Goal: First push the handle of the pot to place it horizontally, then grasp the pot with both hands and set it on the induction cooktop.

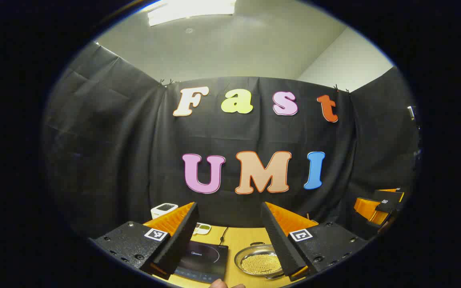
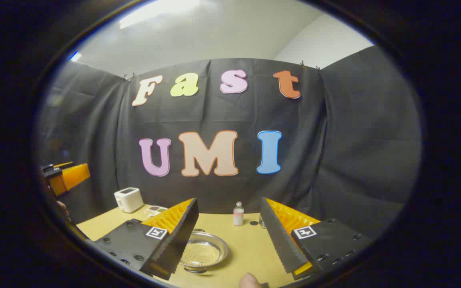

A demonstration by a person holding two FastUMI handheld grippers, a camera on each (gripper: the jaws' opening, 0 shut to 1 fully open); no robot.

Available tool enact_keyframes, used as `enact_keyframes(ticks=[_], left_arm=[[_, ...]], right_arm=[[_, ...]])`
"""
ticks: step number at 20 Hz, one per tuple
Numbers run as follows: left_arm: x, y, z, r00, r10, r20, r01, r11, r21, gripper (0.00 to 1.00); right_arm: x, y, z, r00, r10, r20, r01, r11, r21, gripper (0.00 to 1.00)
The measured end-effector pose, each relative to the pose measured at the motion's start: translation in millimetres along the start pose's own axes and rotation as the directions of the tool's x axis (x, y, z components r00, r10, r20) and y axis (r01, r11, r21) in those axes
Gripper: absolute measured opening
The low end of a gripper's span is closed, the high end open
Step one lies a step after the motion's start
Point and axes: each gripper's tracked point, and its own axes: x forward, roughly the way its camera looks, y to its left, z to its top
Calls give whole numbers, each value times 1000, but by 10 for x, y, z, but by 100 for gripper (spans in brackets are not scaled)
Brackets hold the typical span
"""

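One pot (image 1: 259, 263) of yellow grains sits just right of the cooktop (image 1: 202, 262). We hold both grippers, left (image 1: 230, 244) and right (image 2: 228, 244), wide open above it.

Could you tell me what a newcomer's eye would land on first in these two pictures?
Probably the shiny metal pot full of small golden grains, sitting on the wooden table just right of the dark induction cooktop. Next, the two open grippers: the left gripper framing cooktop and pot, the right gripper above the table with the pot at its left finger. At the back stand a white appliance and a small bottle.
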Motion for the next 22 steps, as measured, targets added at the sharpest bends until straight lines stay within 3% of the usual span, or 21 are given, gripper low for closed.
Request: enact_keyframes(ticks=[4, 8, 14, 15, 21, 22], left_arm=[[53, -83, -88, 999, -39, -25, 39, 999, 1, 95], [62, -72, -160, 998, -39, -46, 39, 999, -3, 91], [24, -86, -209, 997, -45, -65, 45, 999, -1, 99], [8, -56, -223, 997, -40, -67, 40, 999, 0, 92], [-65, 70, -273, 997, -12, -81, 11, 1000, -13, 95], [-71, 74, -279, 997, -8, -82, 6, 1000, -13, 91]], right_arm=[[129, 13, -110, 999, -15, -30, 16, 1000, 13, 97], [122, 1, -94, 999, -18, -30, 18, 1000, 8, 98], [52, -34, -157, 998, -27, -50, 27, 1000, 0, 98], [42, -30, -154, 998, -26, -52, 27, 1000, 5, 98], [19, 45, -171, 998, 2, -58, -2, 1000, 4, 98], [17, 60, -174, 998, 9, -62, -9, 1000, 2, 97]])
